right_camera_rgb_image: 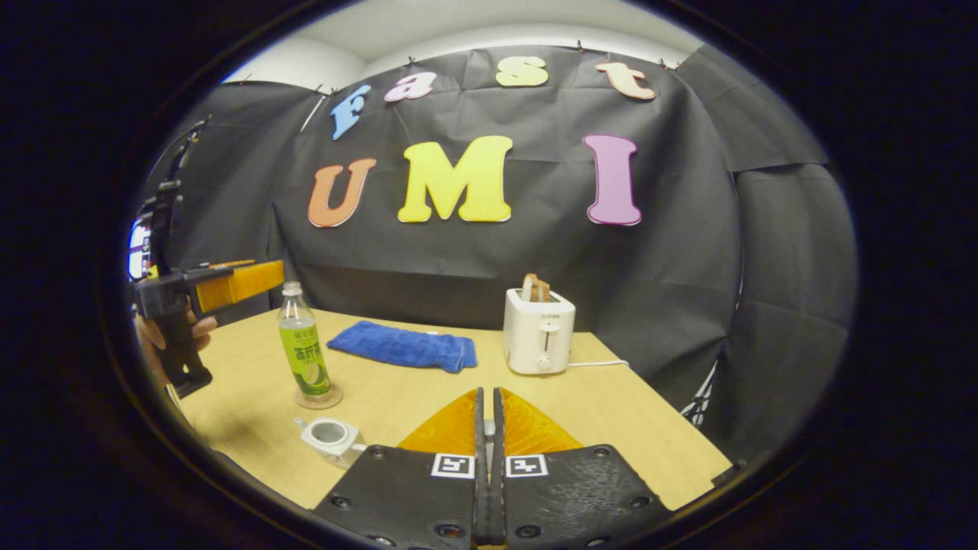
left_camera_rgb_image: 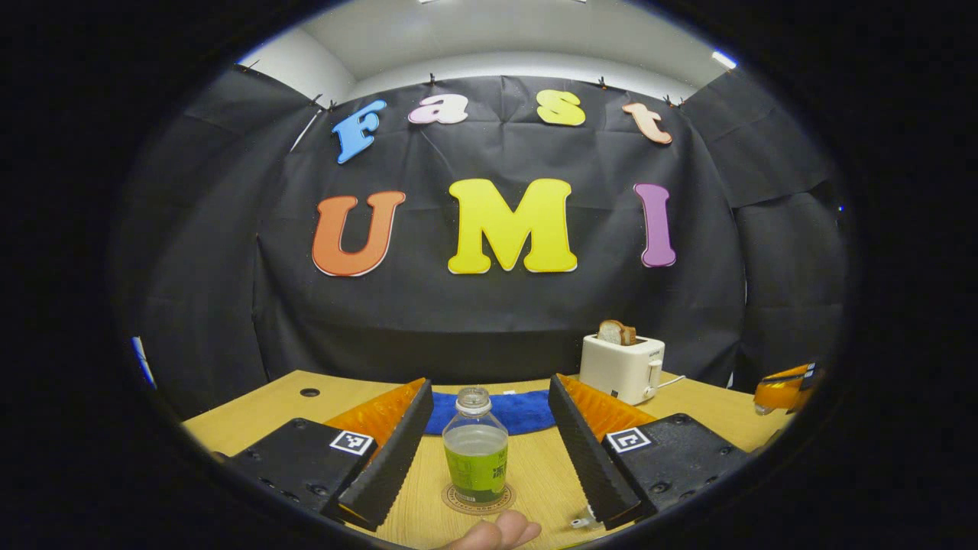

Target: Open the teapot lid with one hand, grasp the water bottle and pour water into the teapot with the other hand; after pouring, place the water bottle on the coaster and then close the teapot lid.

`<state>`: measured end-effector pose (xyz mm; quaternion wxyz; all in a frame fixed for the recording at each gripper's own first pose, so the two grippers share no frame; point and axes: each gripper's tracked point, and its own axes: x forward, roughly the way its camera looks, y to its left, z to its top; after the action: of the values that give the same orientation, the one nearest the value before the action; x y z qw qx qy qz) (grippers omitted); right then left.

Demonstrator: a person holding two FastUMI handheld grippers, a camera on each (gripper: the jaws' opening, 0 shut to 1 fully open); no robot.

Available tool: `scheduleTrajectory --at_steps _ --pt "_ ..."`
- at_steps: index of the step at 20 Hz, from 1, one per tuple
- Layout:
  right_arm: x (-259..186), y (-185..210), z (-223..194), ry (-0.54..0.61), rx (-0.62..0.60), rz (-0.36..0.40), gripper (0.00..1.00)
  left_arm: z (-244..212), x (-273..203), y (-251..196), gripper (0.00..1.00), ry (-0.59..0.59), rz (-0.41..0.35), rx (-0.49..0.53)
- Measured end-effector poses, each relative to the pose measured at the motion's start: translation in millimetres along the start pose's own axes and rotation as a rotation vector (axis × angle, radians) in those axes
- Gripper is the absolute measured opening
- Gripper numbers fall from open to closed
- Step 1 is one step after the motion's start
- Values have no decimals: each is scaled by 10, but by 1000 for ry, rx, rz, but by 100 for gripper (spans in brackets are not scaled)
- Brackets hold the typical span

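In the left gripper view the left gripper (left_camera_rgb_image: 483,451) hangs above the near edge of the wooden table (left_camera_rgb_image: 535,466) with its fingers spread wide apart; the water bottle (left_camera_rgb_image: 475,451) stands upright between them, touched by neither, capless and part full of clear liquid, seated on the round coaster (left_camera_rgb_image: 478,500). A fingertip of the person's hand (left_camera_rgb_image: 497,533) shows at the bottom edge, just before the coaster.

Behind the bottle lies a folded blue cloth (left_camera_rgb_image: 504,411); farther back and to the right stands a white toaster (left_camera_rgb_image: 623,368) with a slice of bread (left_camera_rgb_image: 616,332) in its slot, its cord trailing off to the right. At the far right edge the tip of the other gripper shows, too cut off to read.

In the right gripper view the right gripper (right_camera_rgb_image: 487,428) has its fingers pressed together on nothing, low over the table's near side; the teapot (right_camera_rgb_image: 330,439) sits just to their left with its top open and the inside showing — near the coaster (right_camera_rgb_image: 319,397) but apart from it. The bottle (right_camera_rgb_image: 304,347) rises upright from that coaster; the left gripper (right_camera_rgb_image: 260,279) hovers beside the bottle's neck at the left edge, held from below by a hand (right_camera_rgb_image: 172,332). Blue cloth (right_camera_rgb_image: 403,345) and toaster (right_camera_rgb_image: 539,332) stand well behind, clear of the space between teapot and bottle.
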<state>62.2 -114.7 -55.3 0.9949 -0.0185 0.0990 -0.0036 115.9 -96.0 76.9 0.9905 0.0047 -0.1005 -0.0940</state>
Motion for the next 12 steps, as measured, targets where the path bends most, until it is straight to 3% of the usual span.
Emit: scheduleTrajectory --at_steps 3,6,12 --pt "68 209 -67 6 20 33 0 90 -329 228 95 -6 59 49" --pt "190 457 -166 11 14 48 0 125 -648 358 95 -40 63 45" --pt "401 1232 -360 31 47 192 0 -11 -1091 767 94 -1 154 84"
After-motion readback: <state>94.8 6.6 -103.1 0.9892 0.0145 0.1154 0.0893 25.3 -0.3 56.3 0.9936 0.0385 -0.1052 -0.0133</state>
